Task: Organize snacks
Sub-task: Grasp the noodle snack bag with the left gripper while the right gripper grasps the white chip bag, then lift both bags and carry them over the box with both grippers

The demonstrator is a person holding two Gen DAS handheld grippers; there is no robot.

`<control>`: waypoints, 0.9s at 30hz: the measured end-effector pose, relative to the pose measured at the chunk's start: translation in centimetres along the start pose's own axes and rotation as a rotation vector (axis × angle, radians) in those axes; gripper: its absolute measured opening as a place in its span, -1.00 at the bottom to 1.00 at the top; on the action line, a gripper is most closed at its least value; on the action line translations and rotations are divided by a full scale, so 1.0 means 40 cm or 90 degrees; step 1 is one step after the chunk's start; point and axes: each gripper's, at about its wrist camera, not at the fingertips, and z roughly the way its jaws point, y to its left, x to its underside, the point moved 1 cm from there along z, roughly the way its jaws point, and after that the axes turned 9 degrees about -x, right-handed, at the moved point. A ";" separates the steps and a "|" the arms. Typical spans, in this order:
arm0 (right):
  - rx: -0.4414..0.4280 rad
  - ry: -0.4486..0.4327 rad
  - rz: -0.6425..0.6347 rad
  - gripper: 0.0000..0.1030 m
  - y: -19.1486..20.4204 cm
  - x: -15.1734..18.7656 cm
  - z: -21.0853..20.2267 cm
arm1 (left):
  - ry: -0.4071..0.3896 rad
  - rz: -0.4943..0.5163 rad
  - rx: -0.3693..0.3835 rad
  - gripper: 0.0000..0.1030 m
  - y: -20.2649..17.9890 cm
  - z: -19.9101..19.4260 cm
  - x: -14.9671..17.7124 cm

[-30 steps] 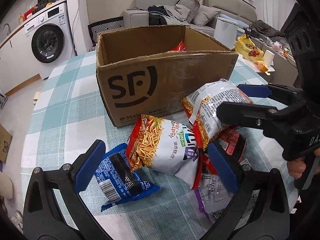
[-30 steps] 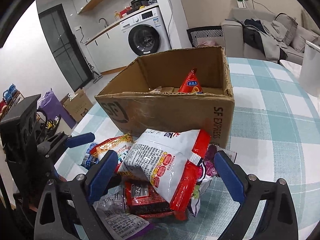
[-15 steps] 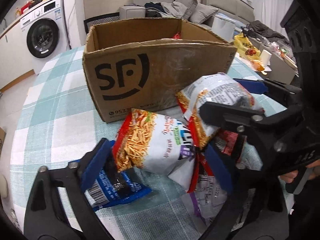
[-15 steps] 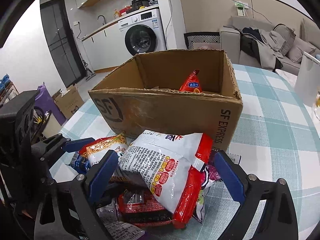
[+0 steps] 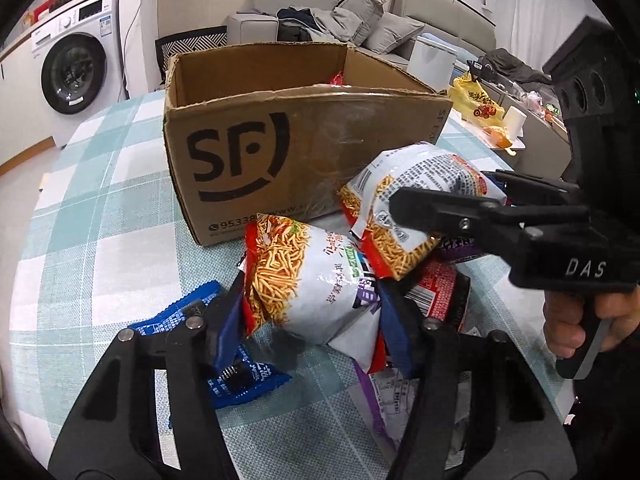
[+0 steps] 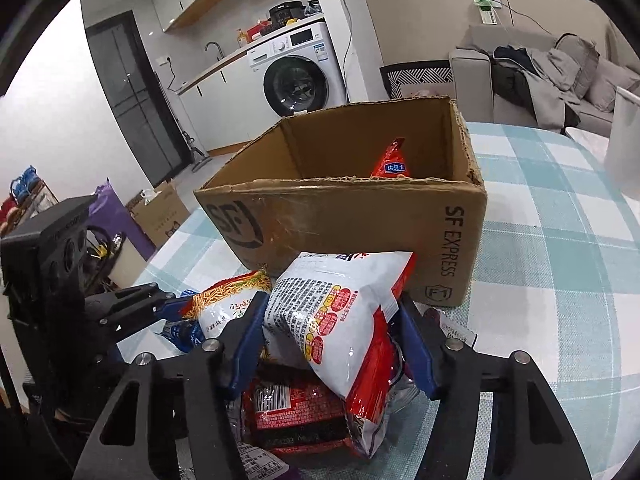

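An open SF cardboard box (image 5: 280, 152) stands on the checked table, with a red snack bag (image 6: 391, 162) inside. In front of it lies a pile of snack bags. My left gripper (image 5: 312, 320) is shut on a white and red noodle snack bag (image 5: 312, 280), its blue pads pressing both sides. My right gripper (image 6: 334, 344) is shut on a second white and red bag (image 6: 340, 312), which shows in the left wrist view (image 5: 412, 200) too. A red and black packet (image 6: 296, 412) lies under it.
A blue packet (image 5: 224, 360) lies on the table (image 5: 80, 240) left of the left gripper. A purple-edged packet (image 5: 396, 396) lies under the pile. A washing machine (image 5: 76, 68), a sofa (image 5: 320, 20) and a yellow bag (image 5: 476, 100) stand beyond the table.
Both grippers have closed from wide open onto their noodle snack bags. Both have moved slightly closer to the pile.
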 end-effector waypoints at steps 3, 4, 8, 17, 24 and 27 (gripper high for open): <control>-0.007 -0.004 0.005 0.08 -0.001 -0.001 -0.006 | 0.001 0.000 -0.001 0.10 0.002 -0.001 -0.002; -0.011 -0.005 0.007 0.05 -0.002 -0.003 -0.009 | 0.000 0.000 -0.001 0.10 0.006 -0.002 0.002; -0.020 -0.011 0.006 0.00 -0.002 -0.005 -0.026 | -0.001 -0.002 0.004 0.09 0.014 -0.008 0.003; -0.041 -0.038 -0.018 -0.03 0.025 -0.016 -0.081 | -0.021 -0.003 0.017 0.08 0.031 -0.058 0.015; -0.046 -0.069 -0.024 -0.04 0.045 -0.026 -0.129 | -0.041 -0.006 0.020 0.07 0.039 -0.112 0.013; -0.045 -0.087 -0.021 -0.04 0.045 -0.031 -0.153 | -0.050 -0.010 0.020 0.07 0.039 -0.130 0.007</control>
